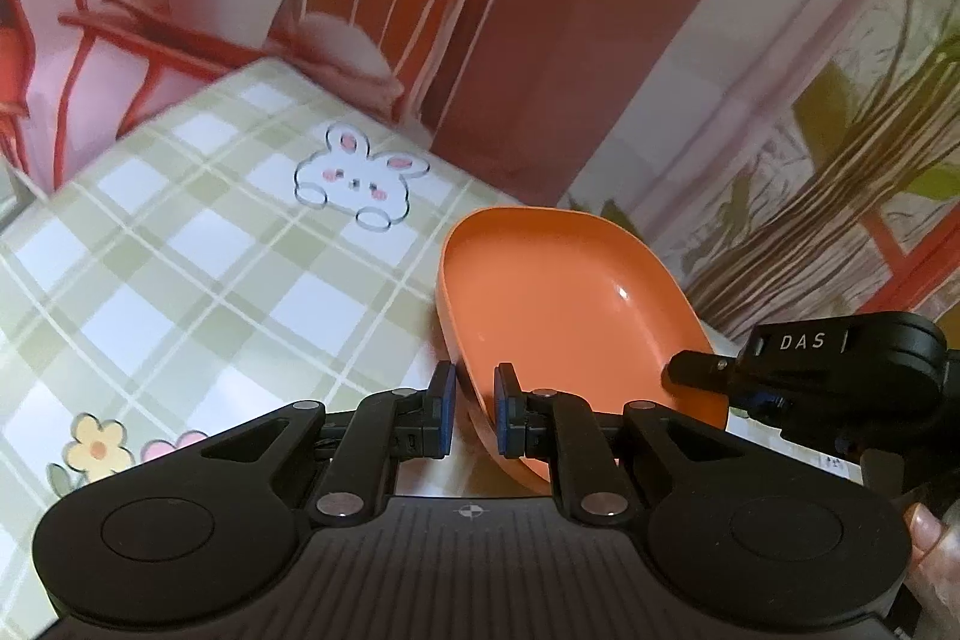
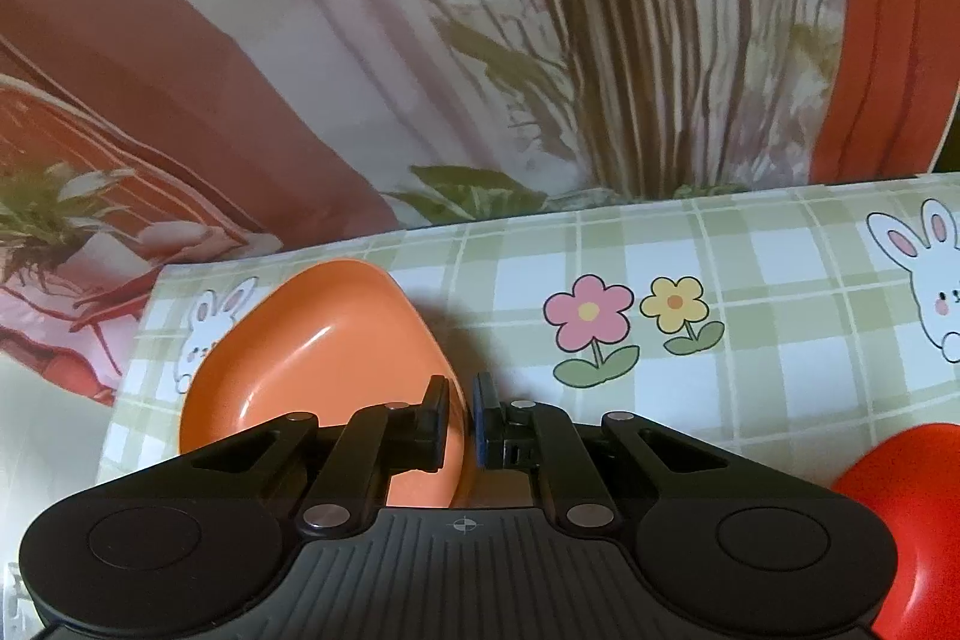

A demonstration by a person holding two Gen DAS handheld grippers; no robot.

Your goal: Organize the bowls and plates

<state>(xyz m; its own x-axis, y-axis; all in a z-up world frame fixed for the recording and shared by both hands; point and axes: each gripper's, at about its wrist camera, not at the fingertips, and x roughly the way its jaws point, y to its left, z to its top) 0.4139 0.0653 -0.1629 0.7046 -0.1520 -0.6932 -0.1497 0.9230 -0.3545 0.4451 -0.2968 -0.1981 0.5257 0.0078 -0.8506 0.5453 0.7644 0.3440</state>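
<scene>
1. An orange bowl [image 1: 564, 310] with rounded corners sits tilted at the edge of a table [image 1: 180, 280] covered in a green and white checked cloth printed with rabbits and flowers
2. The left claw [image 1: 475, 409] is clenched on the bowl's near rim; one blue-padded finger presses the outside wall and the other presses the inside
3. The right claw [image 2: 461, 415] grips the same bowl [image 2: 312, 340] at another part of its rim, with one finger inside the bowl and the other outside against the wall
4. From the left wrist view, the right claw [image 1: 699, 367] comes in from the right side with its black tip lying over the rim; the body behind it bears the letters DAS
5. A red dish [image 2: 900, 520] shows partly at the lower right of the right wrist view, resting on the cloth apart from the orange bowl
6. A fingertip [image 1: 927, 526] of the person shows at the lower right edge of the left wrist view
7. Behind the table hangs a backdrop [image 2: 420, 40] printed with potted plants, pink drapes and orange-red frames
</scene>
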